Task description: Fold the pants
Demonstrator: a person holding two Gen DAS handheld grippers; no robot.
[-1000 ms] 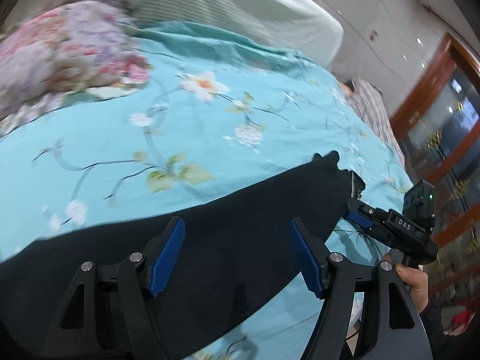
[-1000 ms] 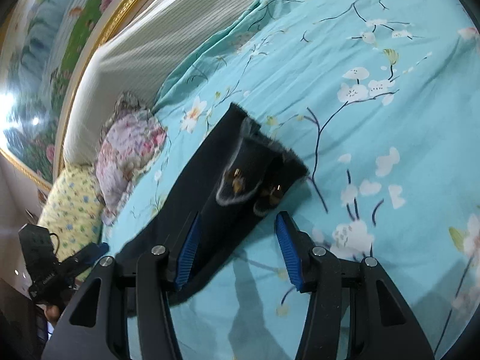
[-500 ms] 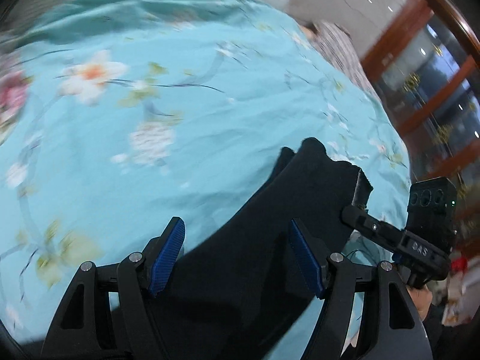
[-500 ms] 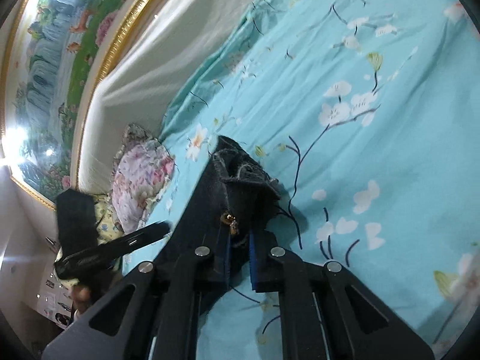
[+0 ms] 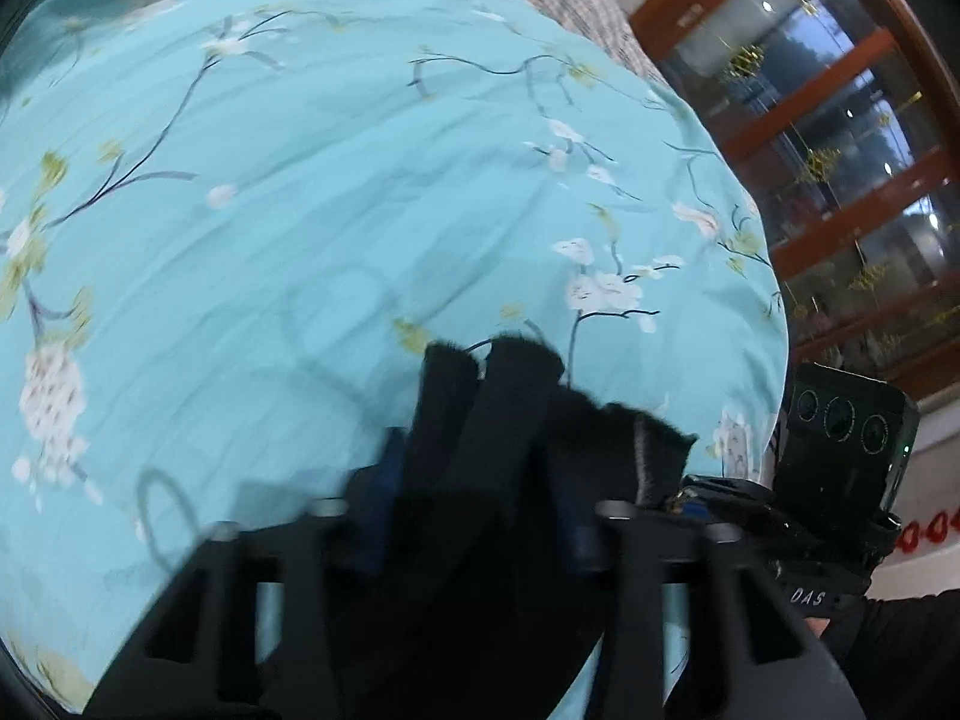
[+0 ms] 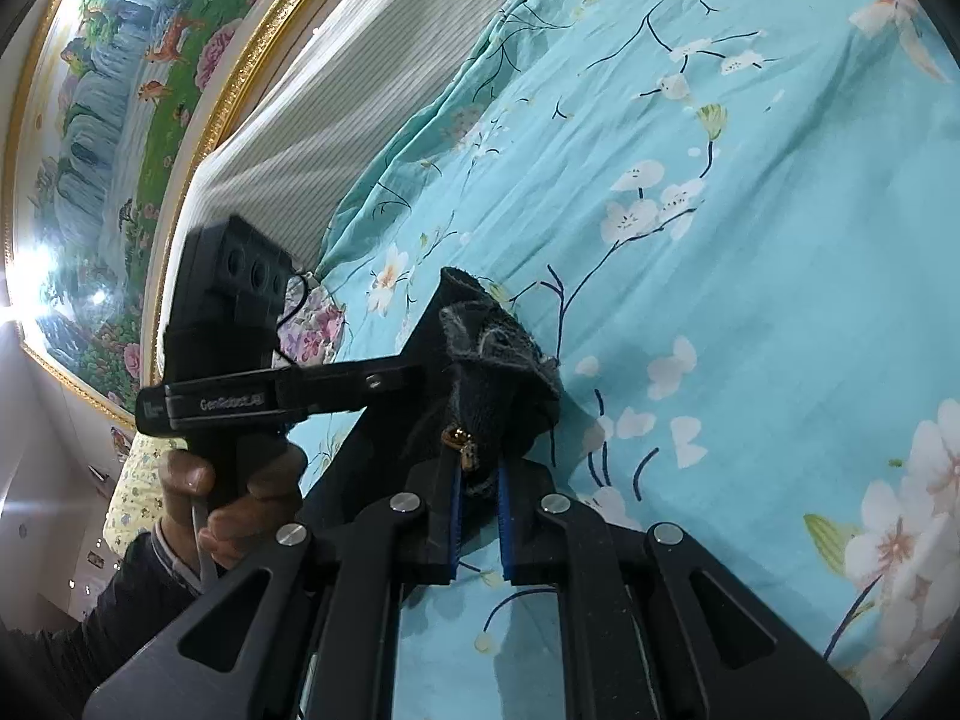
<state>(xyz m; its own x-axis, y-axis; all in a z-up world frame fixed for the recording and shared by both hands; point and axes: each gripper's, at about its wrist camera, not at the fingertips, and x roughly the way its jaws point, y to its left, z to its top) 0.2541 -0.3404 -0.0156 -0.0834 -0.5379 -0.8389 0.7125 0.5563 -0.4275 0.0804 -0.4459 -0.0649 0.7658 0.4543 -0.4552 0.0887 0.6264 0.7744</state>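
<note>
Pants [image 6: 480,372]: dark garment lying on the bed, bunched at the end nearest both grippers; a brass button shows at the gathered edge in the right wrist view only.
Pants, left wrist view [image 5: 480,510]: motion-blurred dark mass; folds and edges are hard to make out, and the near part runs out of frame at the bottom.
Right gripper [image 6: 478,516]: jaws pressed close together, pinching the bunched pants edge just below the button.
Left gripper [image 5: 474,516]: jaws partly closed around the pants with fabric filling the gap; blur hides the blue pads, so whether they actually pinch the cloth cannot be told.
Left gripper, right wrist view [image 6: 360,384]: seen side-on, its tip reaching the pants; the fingertips are hidden against the dark cloth.
Left hand [image 6: 222,498]: wrapped around the handle; visible in the right wrist view only.
Bedspread [image 5: 336,192]: turquoise with a blossom print, under the pants.
Headboard [image 6: 324,120]: pale striped padding, right wrist view only.
Painting [image 6: 114,120]: gold-framed landscape, cut off by the lens rim.
Pillow [image 6: 312,330]: floral, mostly hidden behind the left gripper.
Cabinet [image 5: 840,150]: wood-and-glass, left wrist view only.
</note>
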